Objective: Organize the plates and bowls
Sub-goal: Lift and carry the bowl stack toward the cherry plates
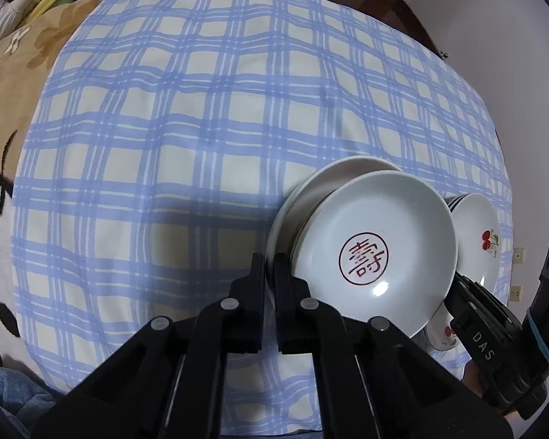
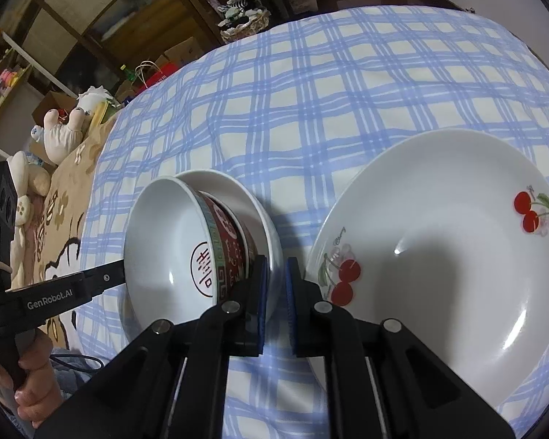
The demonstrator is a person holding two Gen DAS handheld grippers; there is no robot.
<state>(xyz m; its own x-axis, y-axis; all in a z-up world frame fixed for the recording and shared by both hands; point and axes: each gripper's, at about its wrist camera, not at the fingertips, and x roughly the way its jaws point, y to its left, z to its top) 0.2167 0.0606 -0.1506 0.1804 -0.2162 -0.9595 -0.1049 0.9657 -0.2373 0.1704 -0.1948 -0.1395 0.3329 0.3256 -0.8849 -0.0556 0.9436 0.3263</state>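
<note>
A red-patterned bowl with a red seal mark inside (image 1: 377, 245) is nested in a white bowl (image 1: 303, 197), both tilted up off the checked cloth. My left gripper (image 1: 270, 267) is shut on the white bowl's rim. In the right wrist view the same pair (image 2: 179, 241) is held from both sides: the left gripper's finger (image 2: 91, 281) meets the near rim, and my right gripper (image 2: 276, 281) is shut on the white bowl's rim (image 2: 271, 245). A large cherry-print plate (image 2: 439, 256) lies to the right; it also shows in the left wrist view (image 1: 475, 234).
A blue-and-white checked cloth (image 1: 186, 117) covers the surface, over a tan cartoon blanket (image 1: 7, 117). Plush toys (image 2: 62, 128), boxes and shelves stand beyond the far left edge. A white wall (image 1: 523, 55) is to the right.
</note>
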